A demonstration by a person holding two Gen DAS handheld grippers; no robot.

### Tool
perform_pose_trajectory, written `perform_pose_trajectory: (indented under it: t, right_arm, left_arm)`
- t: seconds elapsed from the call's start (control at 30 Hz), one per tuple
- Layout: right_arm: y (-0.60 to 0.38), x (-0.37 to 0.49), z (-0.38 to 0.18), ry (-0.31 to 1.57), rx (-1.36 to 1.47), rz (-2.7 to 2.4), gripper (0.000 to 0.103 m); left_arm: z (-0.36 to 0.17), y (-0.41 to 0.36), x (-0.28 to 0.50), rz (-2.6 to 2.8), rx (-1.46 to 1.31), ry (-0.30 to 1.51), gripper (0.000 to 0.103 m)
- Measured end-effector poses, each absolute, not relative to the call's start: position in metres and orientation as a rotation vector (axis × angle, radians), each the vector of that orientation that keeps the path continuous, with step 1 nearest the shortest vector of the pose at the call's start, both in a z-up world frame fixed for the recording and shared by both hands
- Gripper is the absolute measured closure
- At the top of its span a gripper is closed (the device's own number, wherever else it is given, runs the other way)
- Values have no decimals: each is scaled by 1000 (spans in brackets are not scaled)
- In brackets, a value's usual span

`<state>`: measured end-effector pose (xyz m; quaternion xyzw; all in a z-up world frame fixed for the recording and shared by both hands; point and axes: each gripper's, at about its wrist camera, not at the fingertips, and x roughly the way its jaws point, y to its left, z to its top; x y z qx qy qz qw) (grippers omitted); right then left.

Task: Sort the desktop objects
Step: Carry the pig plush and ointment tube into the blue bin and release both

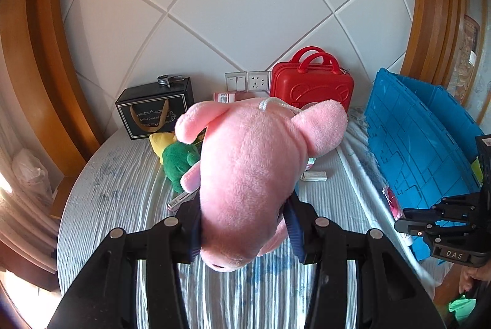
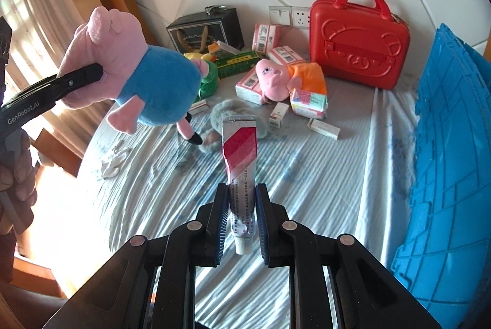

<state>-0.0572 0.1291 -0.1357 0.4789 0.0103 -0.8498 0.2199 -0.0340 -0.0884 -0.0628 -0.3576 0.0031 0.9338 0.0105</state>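
Observation:
My left gripper (image 1: 244,224) is shut on a pink pig plush (image 1: 248,169) and holds it up above the table; the plush fills the left wrist view. In the right wrist view the same plush (image 2: 135,77), in a blue shirt, hangs from the left gripper (image 2: 92,74) at the left. My right gripper (image 2: 242,200) is shut on a silver ointment tube with red stripes (image 2: 241,163), held above the striped cloth (image 2: 322,181). A second pig plush in orange (image 2: 285,80) lies among several small boxes (image 2: 307,102).
A red case (image 2: 359,40) stands at the back wall. A black gift box (image 2: 205,28) stands at the back left. A blue crate (image 2: 451,160) stands on the right. A green and yellow plush (image 1: 178,157) and a grey fluffy thing (image 2: 239,114) lie mid-table.

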Motion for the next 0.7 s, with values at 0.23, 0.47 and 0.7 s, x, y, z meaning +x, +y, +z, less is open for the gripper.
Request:
perform_pose_trajectory:
  t: [0.23,0.47,0.7]
  right_arm:
    - [165,-51,-106,22,1273,-2396,86]
    - [205,-45,-71,5,1189,-2453,86]
    - [258,-35,-40,-37,1115,-2525,86]
  left_arm:
    - [-38,-42,-29,2904,-1037,59,59]
    - [-11,10,-34,2854,-950,68,59]
    - [14,69,-43,2784,-864,92,59]
